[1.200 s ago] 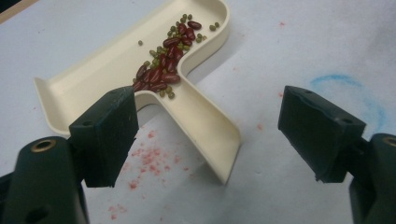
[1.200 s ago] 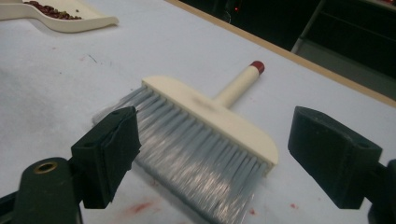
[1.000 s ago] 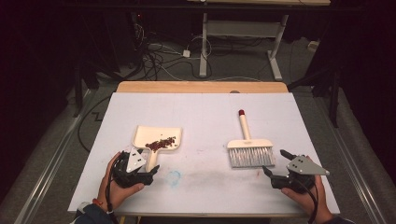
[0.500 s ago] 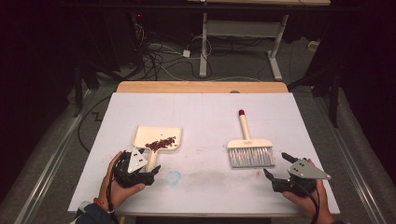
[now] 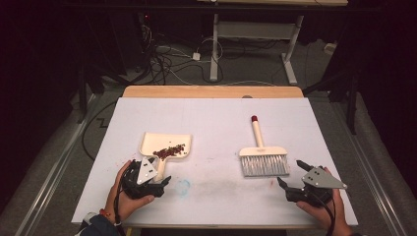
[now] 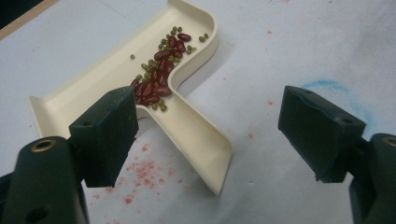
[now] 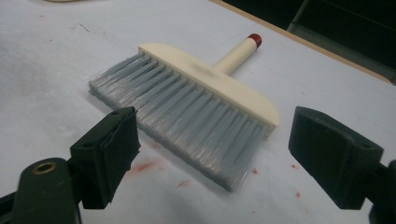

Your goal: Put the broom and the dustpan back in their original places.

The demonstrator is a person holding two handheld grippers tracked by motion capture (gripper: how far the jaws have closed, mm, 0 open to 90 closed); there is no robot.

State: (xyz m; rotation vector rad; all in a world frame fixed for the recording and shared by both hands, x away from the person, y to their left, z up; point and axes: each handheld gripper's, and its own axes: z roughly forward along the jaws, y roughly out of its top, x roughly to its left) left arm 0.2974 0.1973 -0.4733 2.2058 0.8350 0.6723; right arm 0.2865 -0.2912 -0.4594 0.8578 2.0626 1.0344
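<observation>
Cream dustpan and brush carry no readable writing.

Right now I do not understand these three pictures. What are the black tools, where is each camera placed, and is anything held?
A person sits at a white table and holds a hand-operated claw in each hand; there is no robot arm. One picture looks down from above the table. The other two come from small cameras riding on each claw, looking along its two black jaws. The left claw is open around the handle of a cream dustpan that contains red beans and small green beans. The right claw is open in front of a hand brush with grey bristles and a red-tipped handle. Nothing is held yet.
</observation>
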